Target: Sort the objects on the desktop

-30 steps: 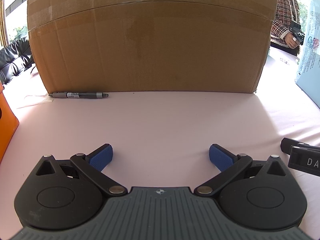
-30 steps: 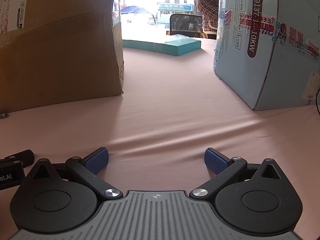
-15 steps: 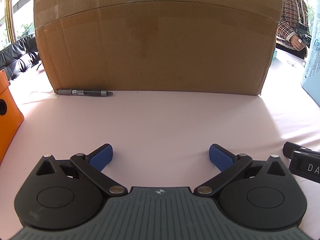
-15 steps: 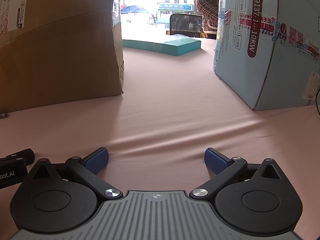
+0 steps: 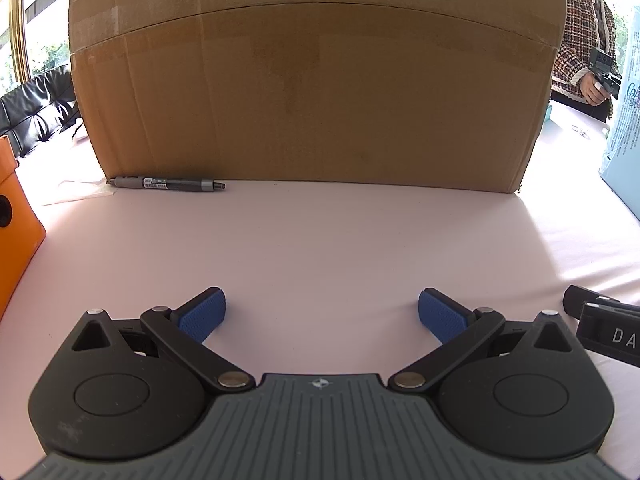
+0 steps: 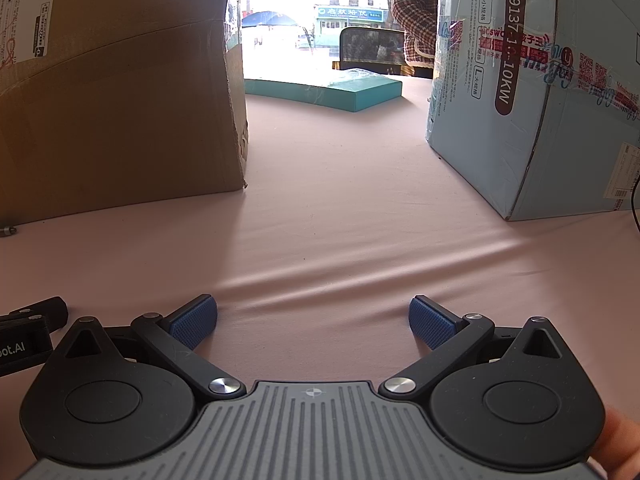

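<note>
A grey and black pen [image 5: 168, 183] lies on the pink tablecloth against the foot of a big cardboard box [image 5: 312, 80], ahead and left of my left gripper [image 5: 320, 316]. That gripper is open, low over the cloth, with nothing between its blue pads [image 5: 202, 316]. My right gripper [image 6: 312, 320] is open too and holds nothing. Only the pen's metal tip [image 6: 8, 232] shows at the left edge of the right wrist view. Each gripper's body appears at the edge of the other's view.
An orange box [image 5: 14, 220] stands at the left. A pale blue carton [image 6: 540, 92] stands on the right, with a flat teal box [image 6: 328, 90] farther back. A person in a plaid jacket [image 5: 586, 40] stands behind the table. Bare cloth lies between the boxes.
The left gripper has turned slightly left, so the cardboard box and pen have shifted right in its view and more of the orange box shows. The right gripper has stayed still.
</note>
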Motion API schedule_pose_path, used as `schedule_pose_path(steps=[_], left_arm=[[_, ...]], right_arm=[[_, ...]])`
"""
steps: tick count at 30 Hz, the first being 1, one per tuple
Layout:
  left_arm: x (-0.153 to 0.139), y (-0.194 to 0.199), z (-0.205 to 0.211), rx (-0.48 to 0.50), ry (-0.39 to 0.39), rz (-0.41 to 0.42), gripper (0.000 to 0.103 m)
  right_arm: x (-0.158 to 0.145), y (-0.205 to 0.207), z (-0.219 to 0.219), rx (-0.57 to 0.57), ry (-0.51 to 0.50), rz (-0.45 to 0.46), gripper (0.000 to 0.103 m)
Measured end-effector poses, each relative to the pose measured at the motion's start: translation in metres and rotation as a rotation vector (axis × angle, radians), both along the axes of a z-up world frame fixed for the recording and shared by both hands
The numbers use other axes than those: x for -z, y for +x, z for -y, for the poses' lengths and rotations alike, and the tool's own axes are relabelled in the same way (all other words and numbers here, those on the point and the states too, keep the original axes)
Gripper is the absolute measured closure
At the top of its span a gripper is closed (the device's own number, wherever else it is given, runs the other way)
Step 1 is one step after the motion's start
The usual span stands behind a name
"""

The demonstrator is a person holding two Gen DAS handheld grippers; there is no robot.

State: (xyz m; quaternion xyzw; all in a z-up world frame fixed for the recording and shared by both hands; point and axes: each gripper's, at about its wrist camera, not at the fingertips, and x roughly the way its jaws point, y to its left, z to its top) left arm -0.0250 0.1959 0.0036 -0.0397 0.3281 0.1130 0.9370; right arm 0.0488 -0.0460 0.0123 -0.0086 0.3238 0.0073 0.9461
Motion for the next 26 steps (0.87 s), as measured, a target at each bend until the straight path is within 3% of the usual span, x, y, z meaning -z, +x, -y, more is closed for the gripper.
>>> schedule_pose_path(steps=[26], left_arm=[[0.0006, 0.0005, -0.0009, 0.0, 0.003, -0.003, 0.0]], right_arm=[[-0.0015, -0.0005, -0.0003, 0.001, -0.002, 0.0, 0.0]])
